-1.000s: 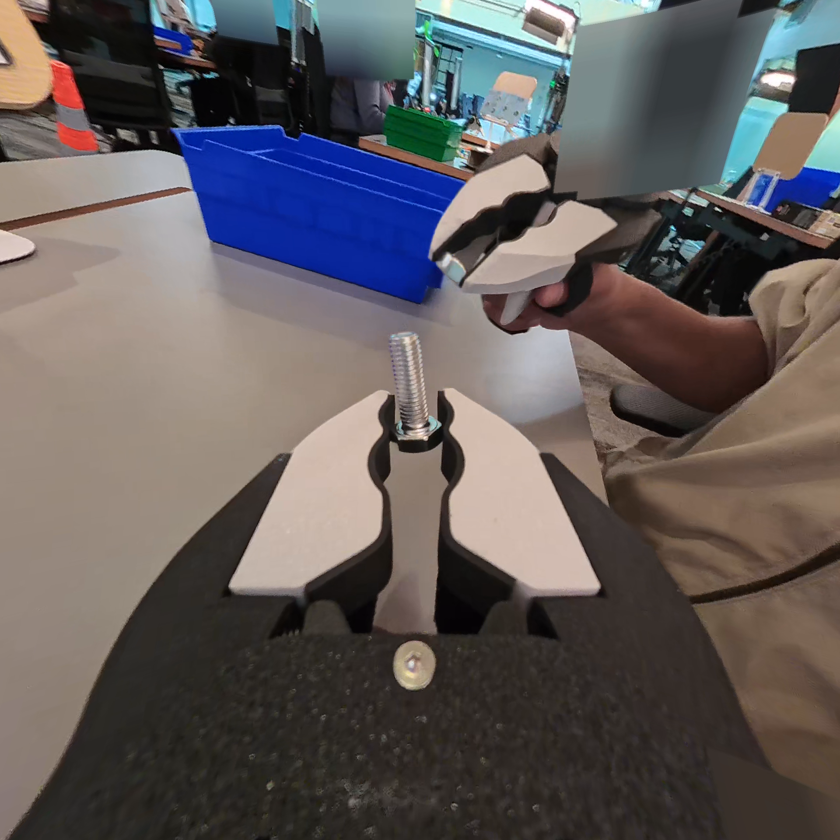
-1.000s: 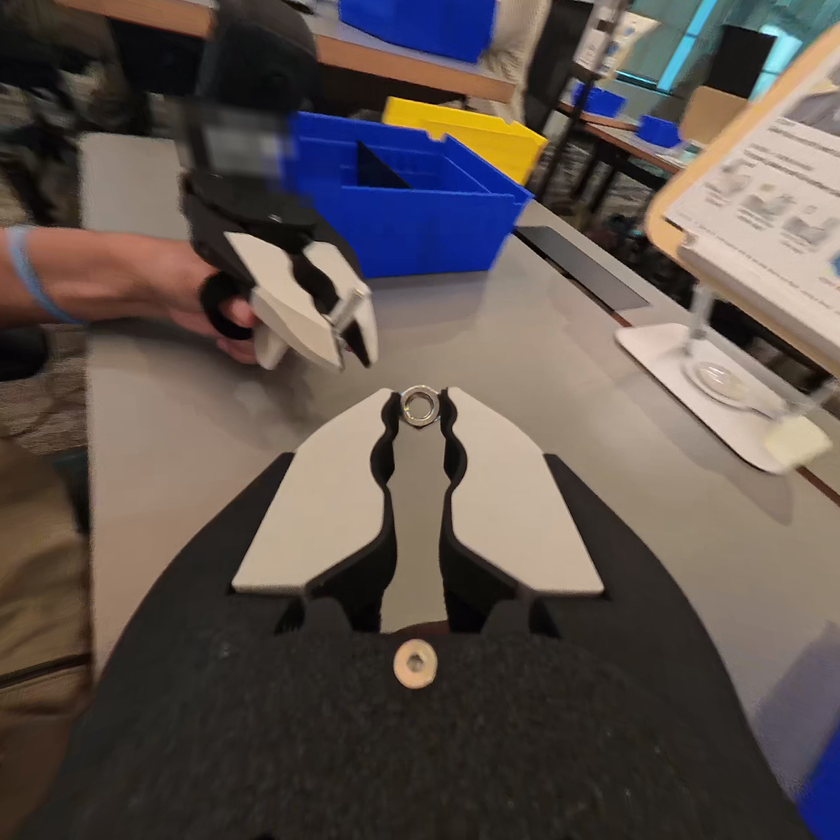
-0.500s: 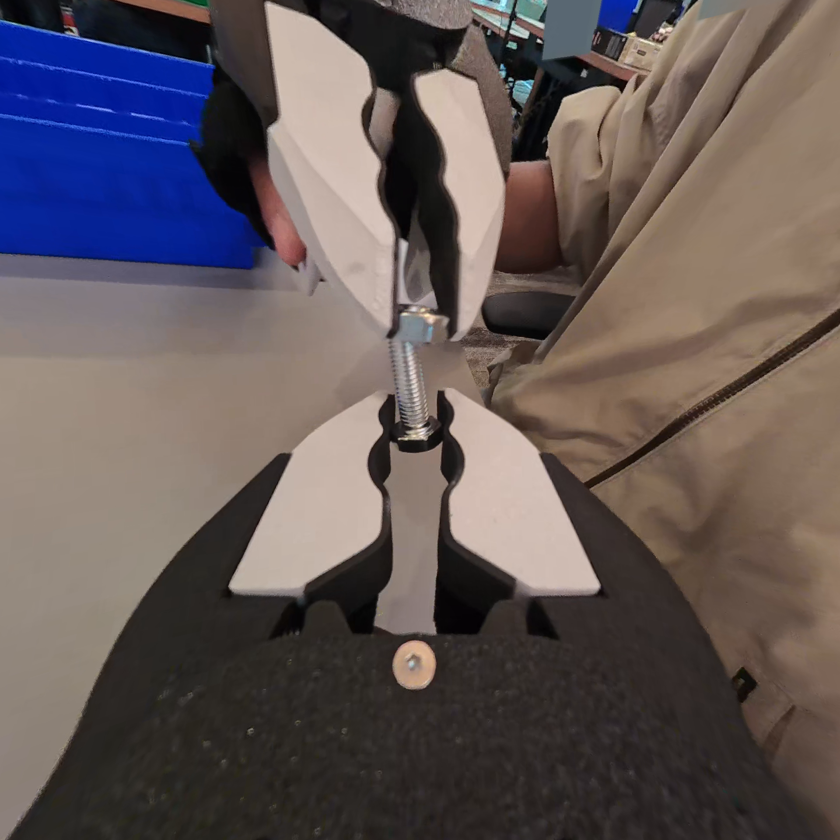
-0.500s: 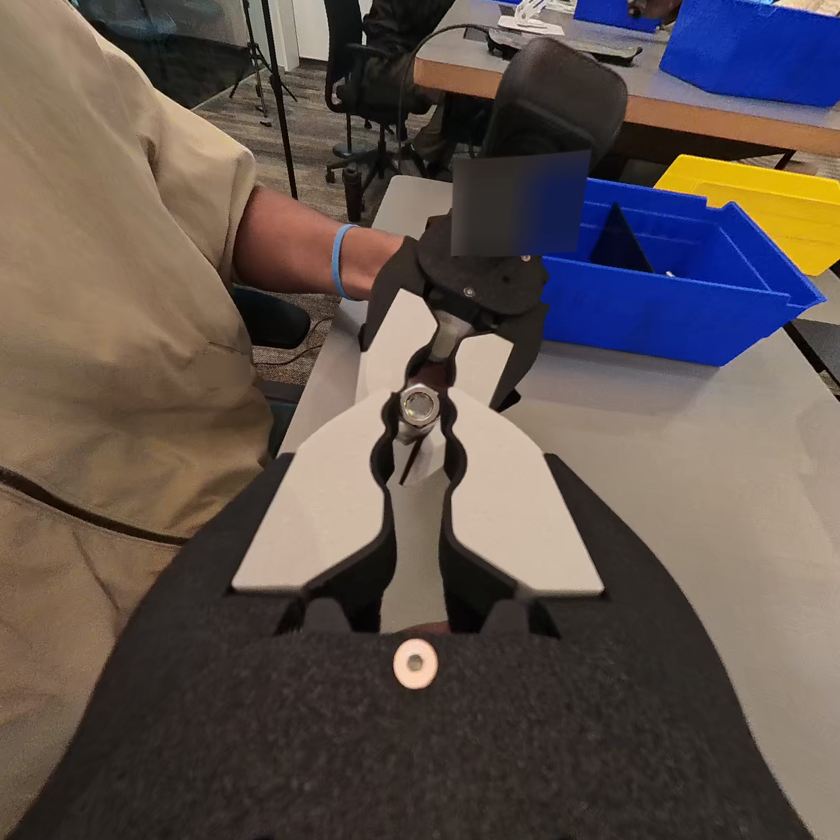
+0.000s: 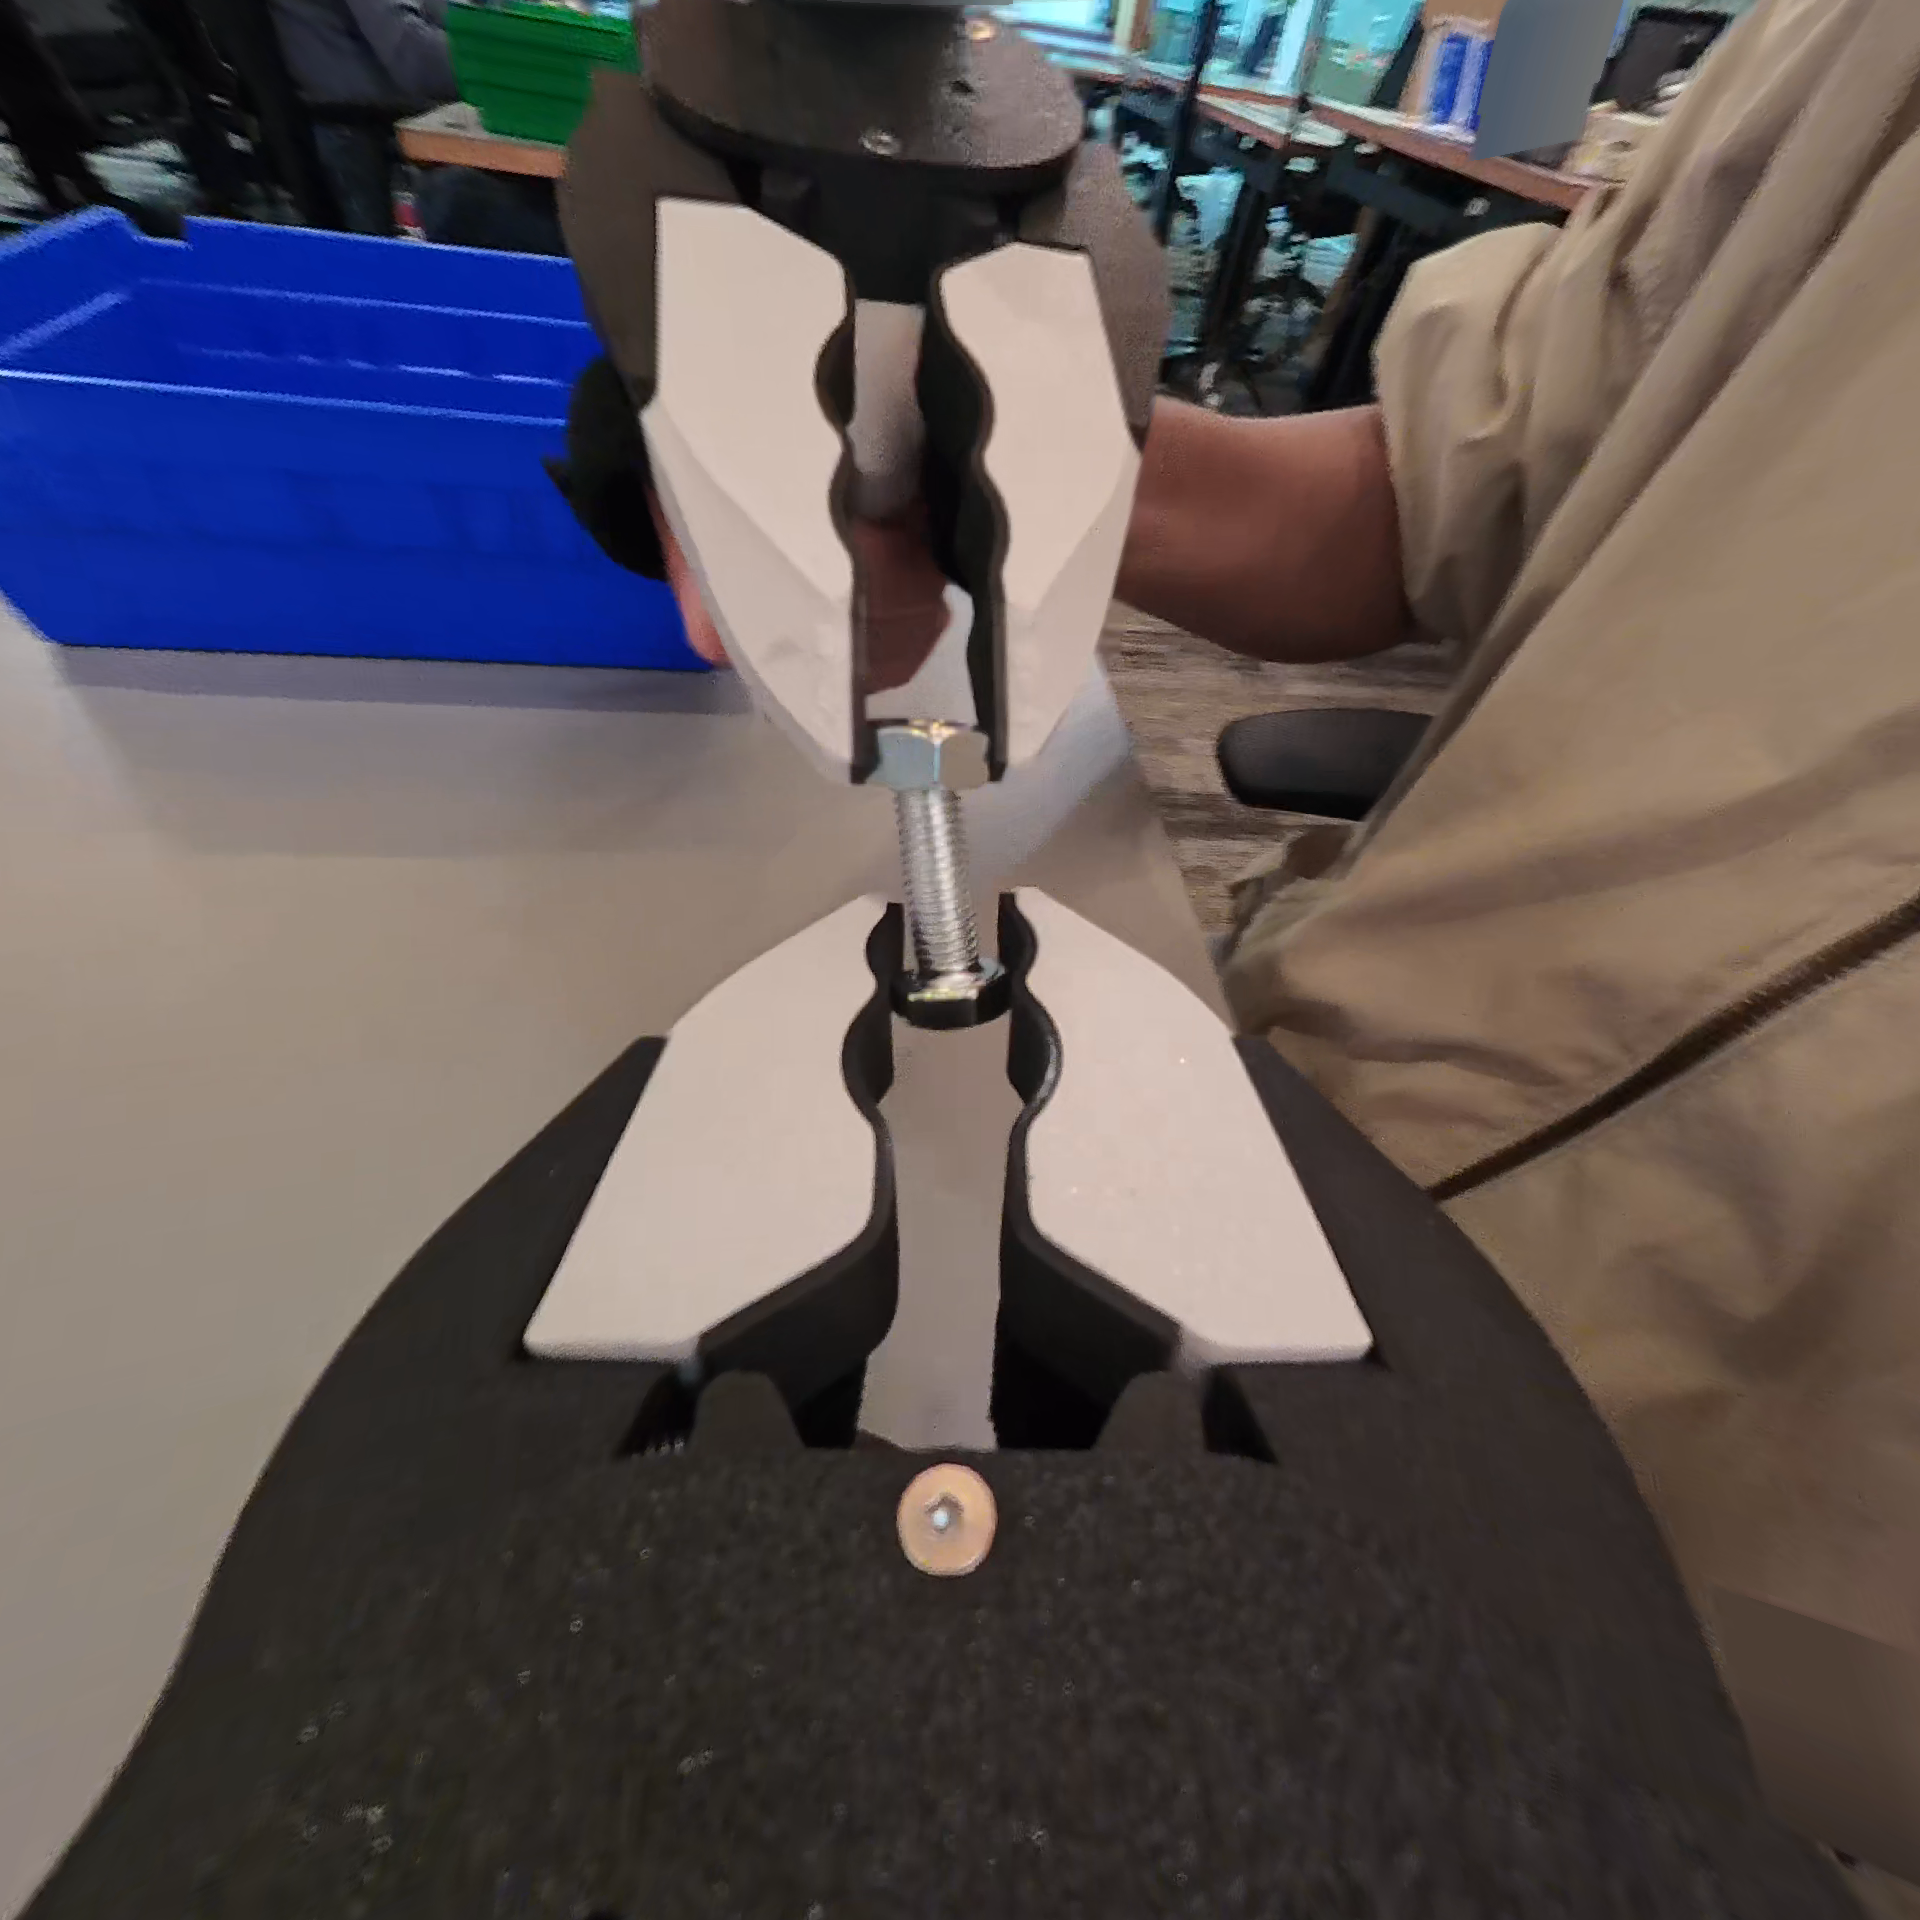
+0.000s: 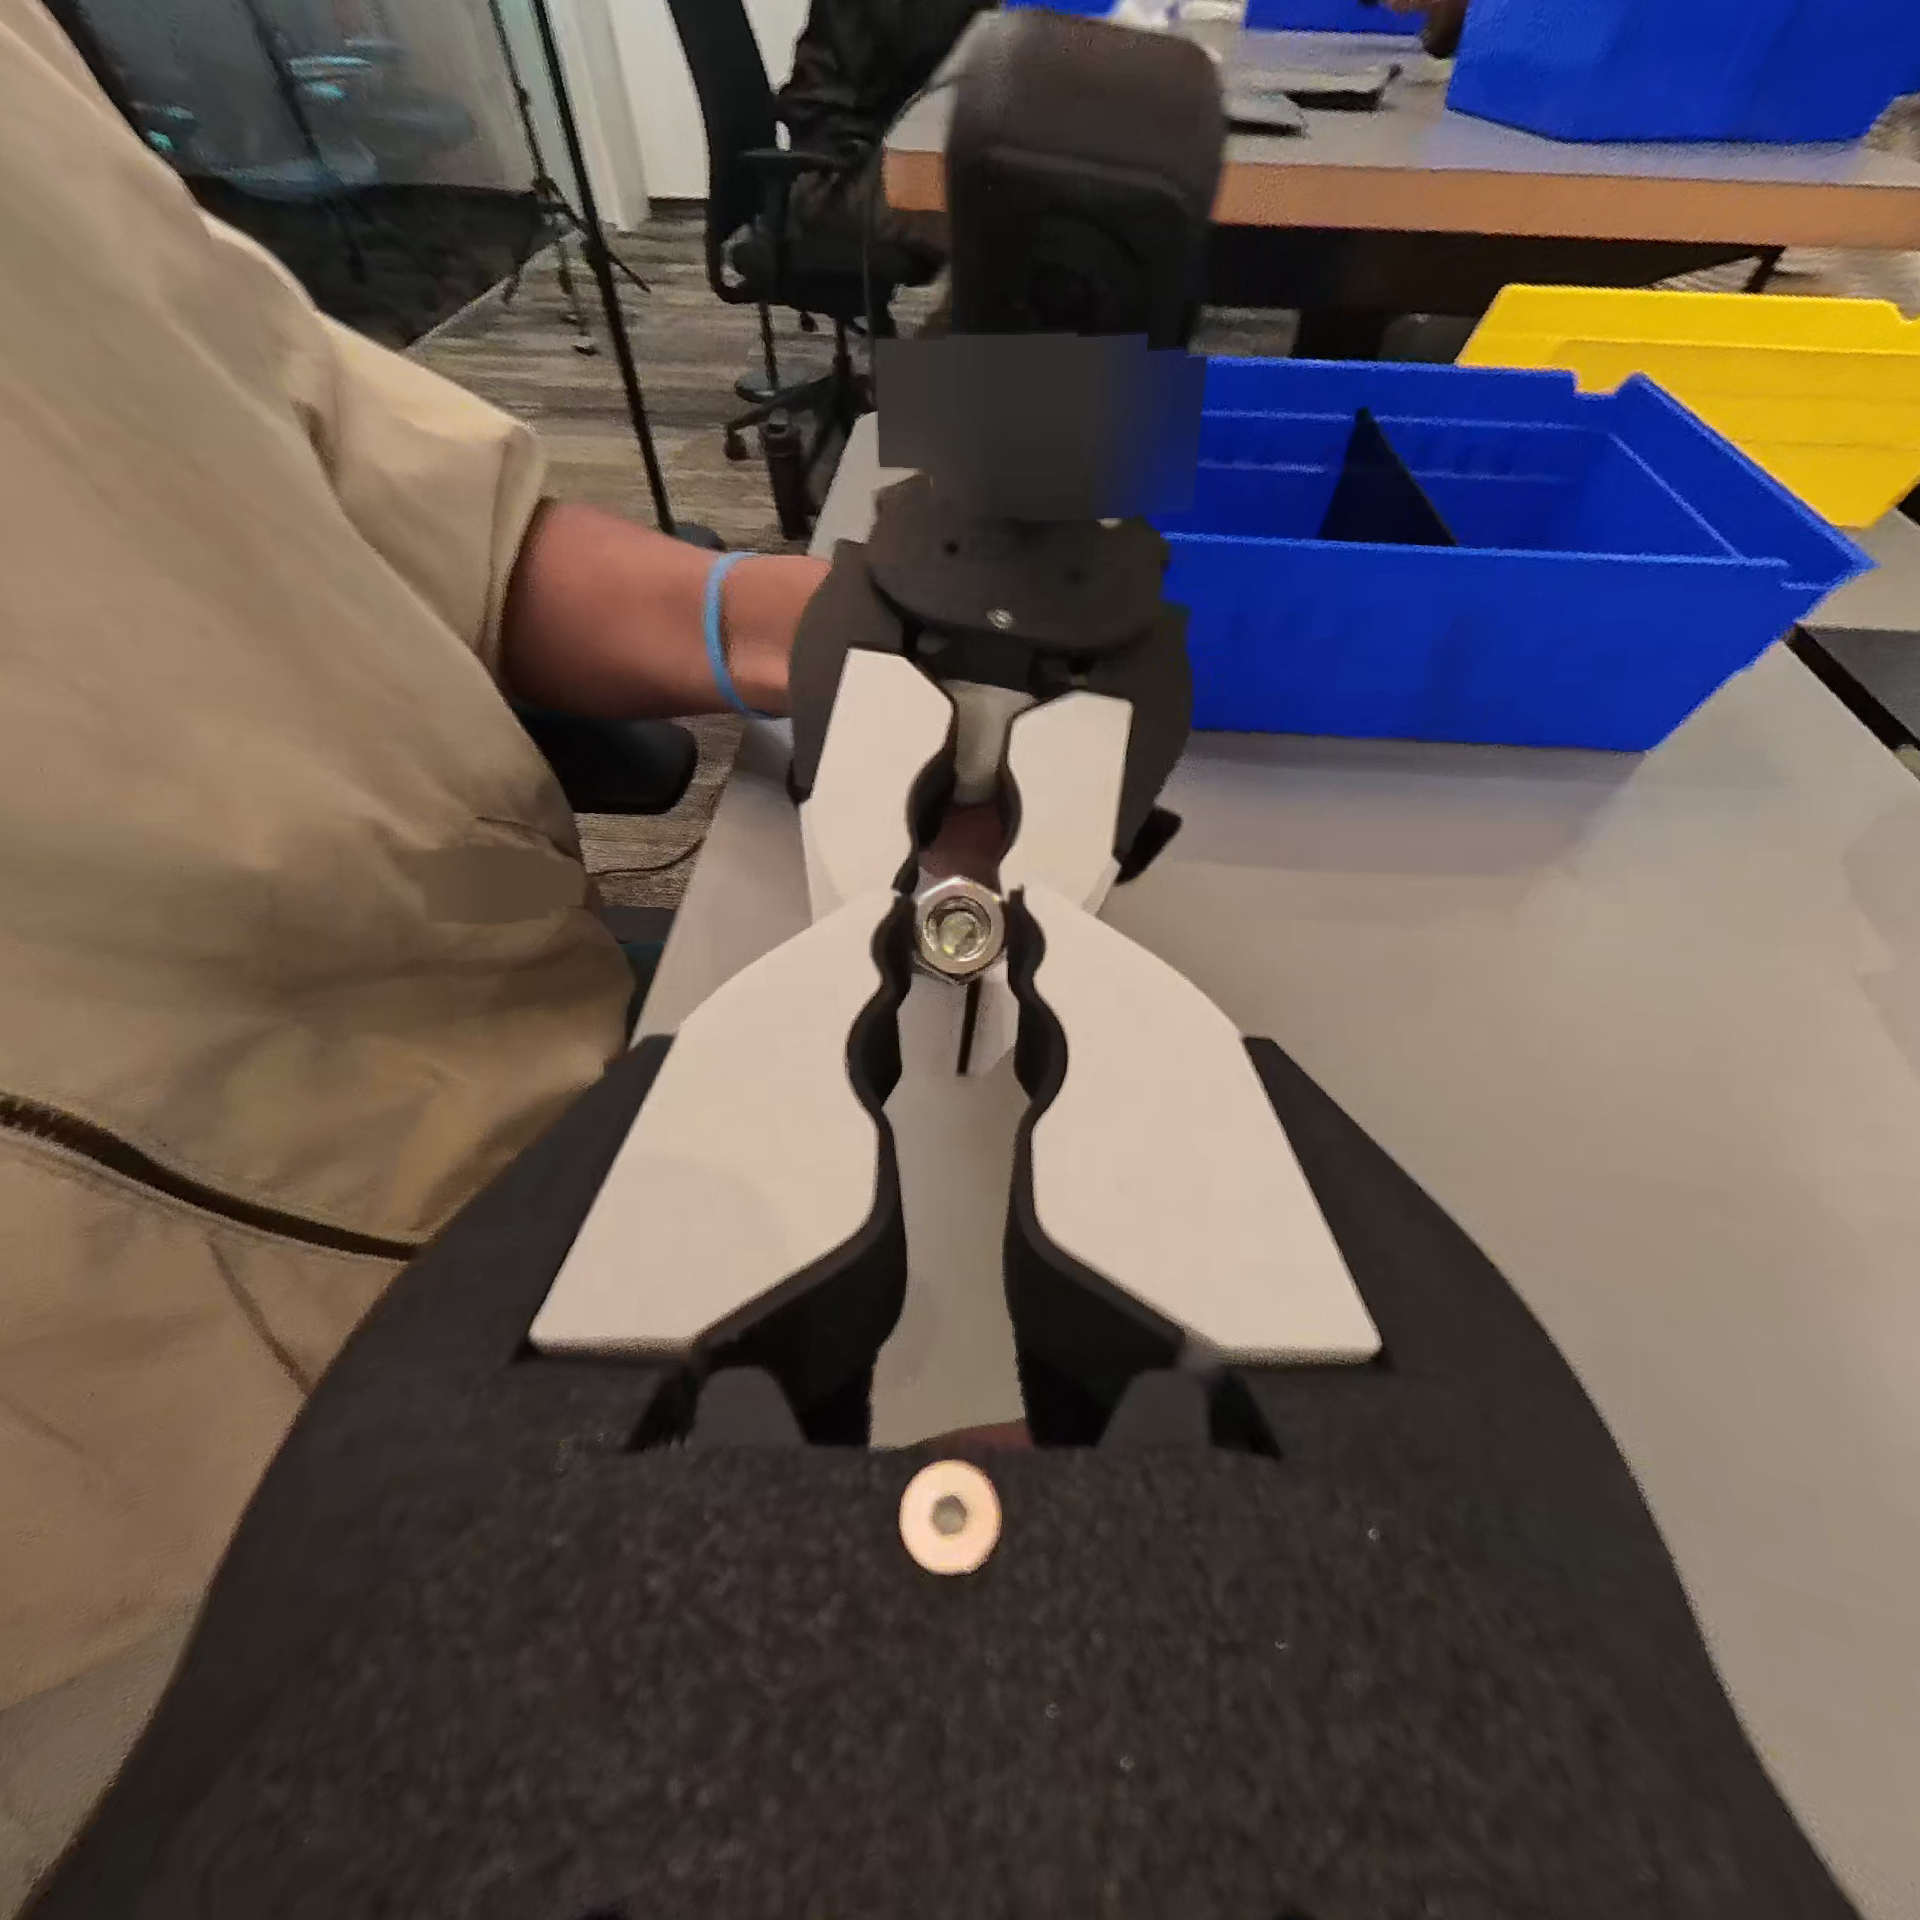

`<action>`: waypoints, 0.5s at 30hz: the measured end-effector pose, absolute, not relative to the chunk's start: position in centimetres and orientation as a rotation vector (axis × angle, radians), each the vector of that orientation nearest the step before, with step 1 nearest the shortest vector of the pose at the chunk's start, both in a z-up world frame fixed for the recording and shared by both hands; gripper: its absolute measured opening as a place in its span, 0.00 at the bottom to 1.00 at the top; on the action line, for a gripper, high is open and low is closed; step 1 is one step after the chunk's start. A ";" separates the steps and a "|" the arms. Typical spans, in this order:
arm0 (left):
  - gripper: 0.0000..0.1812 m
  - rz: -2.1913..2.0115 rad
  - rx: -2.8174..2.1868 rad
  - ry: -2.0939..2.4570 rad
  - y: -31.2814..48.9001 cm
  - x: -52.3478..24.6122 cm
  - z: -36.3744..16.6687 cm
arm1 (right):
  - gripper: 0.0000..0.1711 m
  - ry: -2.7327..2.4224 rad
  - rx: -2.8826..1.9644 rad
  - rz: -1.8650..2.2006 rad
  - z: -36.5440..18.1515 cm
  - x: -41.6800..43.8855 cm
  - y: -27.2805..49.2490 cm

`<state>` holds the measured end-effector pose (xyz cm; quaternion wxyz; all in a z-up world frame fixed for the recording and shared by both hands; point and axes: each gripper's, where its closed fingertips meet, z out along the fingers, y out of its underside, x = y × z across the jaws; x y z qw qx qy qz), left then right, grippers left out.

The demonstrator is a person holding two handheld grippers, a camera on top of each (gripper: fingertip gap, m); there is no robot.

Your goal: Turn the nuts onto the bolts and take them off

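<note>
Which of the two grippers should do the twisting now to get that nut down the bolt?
Probably the right gripper: it is shut on the nut, seated at the bolt's tip. The left gripper clamps the bolt's head, so it is better placed to hold it steady.

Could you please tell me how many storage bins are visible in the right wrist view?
3: a divided blue bin on the table behind the left gripper, a yellow bin behind it, and another blue bin on the far desk. Others may sit outside the frame.

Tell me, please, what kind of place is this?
Probably a shared workshop or lab office: blue parts bins on a grey table, a yellow bin, an office chair, and more worktables behind.
</note>
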<state>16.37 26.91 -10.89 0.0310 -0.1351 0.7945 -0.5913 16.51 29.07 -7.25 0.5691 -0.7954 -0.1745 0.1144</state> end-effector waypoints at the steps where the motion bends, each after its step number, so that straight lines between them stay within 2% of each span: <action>1: 0.09 -1.771 -0.449 2.421 27.1 16.9 -11.1 | 0.10 -0.386 -1.878 0.250 -7.4 16.9 29.1; 10: 0.09 -1.238 -0.613 2.115 28.8 19.7 -11.9 | 0.10 -0.056 -1.884 0.272 -8.6 19.0 29.5; 15: 0.09 -1.178 -0.609 2.002 28.8 19.5 -10.8 | 0.10 0.099 -1.723 0.451 -7.4 18.5 29.5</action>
